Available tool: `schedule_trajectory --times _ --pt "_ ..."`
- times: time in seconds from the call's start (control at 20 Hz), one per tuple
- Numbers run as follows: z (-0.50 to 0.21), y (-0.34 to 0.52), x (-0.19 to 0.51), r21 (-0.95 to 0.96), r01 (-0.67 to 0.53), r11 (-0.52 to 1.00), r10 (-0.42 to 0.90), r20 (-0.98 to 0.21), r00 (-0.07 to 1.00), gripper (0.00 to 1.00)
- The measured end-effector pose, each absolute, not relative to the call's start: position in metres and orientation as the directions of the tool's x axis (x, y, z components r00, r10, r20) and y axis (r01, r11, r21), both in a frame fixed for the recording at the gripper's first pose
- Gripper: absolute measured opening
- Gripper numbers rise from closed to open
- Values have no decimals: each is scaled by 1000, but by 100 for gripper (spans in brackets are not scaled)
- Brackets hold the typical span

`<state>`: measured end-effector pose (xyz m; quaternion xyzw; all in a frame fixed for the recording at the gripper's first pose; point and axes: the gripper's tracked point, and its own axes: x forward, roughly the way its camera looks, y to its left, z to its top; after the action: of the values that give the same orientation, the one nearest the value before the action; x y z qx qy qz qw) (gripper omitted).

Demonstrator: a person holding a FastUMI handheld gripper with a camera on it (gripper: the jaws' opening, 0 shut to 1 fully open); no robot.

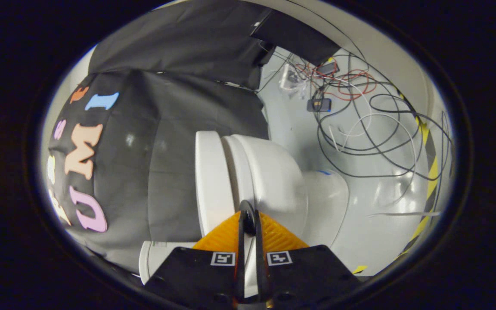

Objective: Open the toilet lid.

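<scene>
Against the black cloth wall and cable-strewn floor [373,129], the toilet [274,181] sat mid-frame, its lid [207,172] apparently raised already; the gripper [248,217], fingers pressed nearly together at the rim, seemingly needed only to withdraw.

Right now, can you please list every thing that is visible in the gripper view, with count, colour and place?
toilet lid: one, white, flat slab just ahead of the fingers, next to the black cloth.
toilet bowl: one, white, rounded body beside the lid, beyond the fingertips.
toilet base: one, white, past the bowl, on the floor.
cables: a tangle, count unclear, black, white and red, on the floor beyond the toilet.
small devices: two, dark, among the cables.
hazard tape: one strip, yellow and black, along the floor past the cables.
floor: one, pale grey.
black cloth: booth wall behind the lid.
gripper: one, fingers nearly together, tips at the lid's edge.
</scene>
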<state>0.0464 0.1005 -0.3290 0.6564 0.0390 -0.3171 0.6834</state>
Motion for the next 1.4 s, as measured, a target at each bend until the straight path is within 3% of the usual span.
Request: schedule_trajectory --times 0.4,0.8,1.15,1.4 --pt "-282 101 49 873 461 159 -410 -366 835 10" --pt "-176 125 70 764 373 527 -375 -185 908 10" --pt "-90 191 104 517 281 808 -260 -114 959 10" --pt "-49 256 135 362 114 925 -102 -53 993 16"
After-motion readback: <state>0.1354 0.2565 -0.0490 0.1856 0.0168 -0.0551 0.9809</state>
